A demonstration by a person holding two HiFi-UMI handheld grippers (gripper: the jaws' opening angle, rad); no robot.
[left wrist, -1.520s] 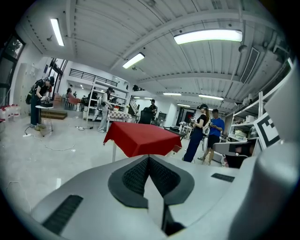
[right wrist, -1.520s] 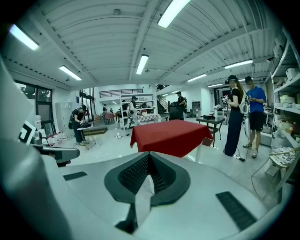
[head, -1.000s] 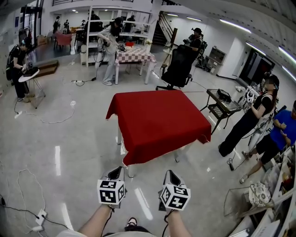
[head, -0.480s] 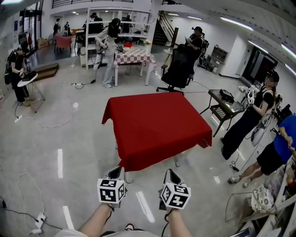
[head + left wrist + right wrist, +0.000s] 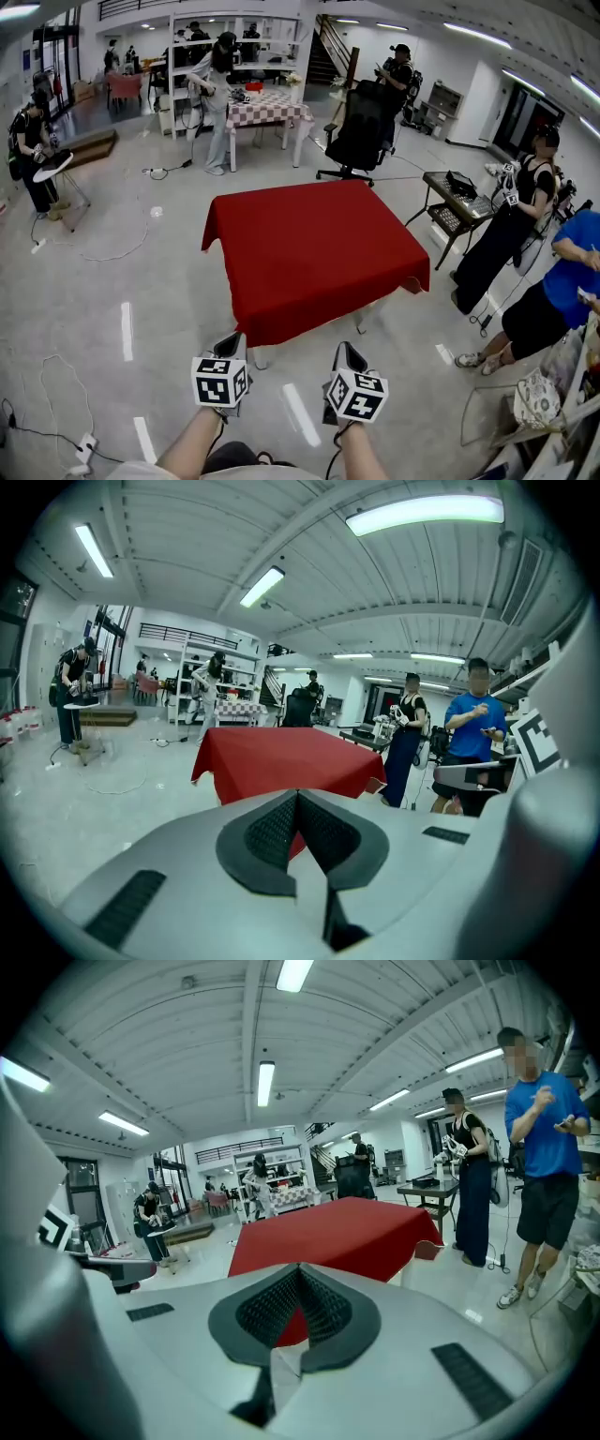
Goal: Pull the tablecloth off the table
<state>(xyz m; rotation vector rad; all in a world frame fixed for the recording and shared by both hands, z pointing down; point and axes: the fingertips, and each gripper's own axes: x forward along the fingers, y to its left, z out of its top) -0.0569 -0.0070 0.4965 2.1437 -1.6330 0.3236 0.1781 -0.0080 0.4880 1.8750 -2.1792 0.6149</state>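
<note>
A red tablecloth [image 5: 314, 253] covers a square table in the middle of the floor, its edges hanging down on every side. The near hem hangs just beyond both grippers. My left gripper [image 5: 233, 341] is shut and holds nothing, a little short of the near left corner. My right gripper [image 5: 345, 350] is shut and empty too, just short of the near hem. In the left gripper view the closed jaws [image 5: 298, 795] point at the cloth [image 5: 281, 757]. In the right gripper view the closed jaws [image 5: 300, 1268] also face the cloth [image 5: 342, 1232].
A black office chair [image 5: 361, 131] stands behind the table, and a low stand with equipment [image 5: 457, 208] to its right. Two people [image 5: 511, 234] stand at the right. A checked table [image 5: 267, 111] sits far back. Cables [image 5: 52, 436] lie at the near left, a wire basket [image 5: 497, 412] at the near right.
Both grippers and the camera have come closer to the table, so the cloth's near hem sits nearer the jaw tips. The person in blue at the right has shifted.
</note>
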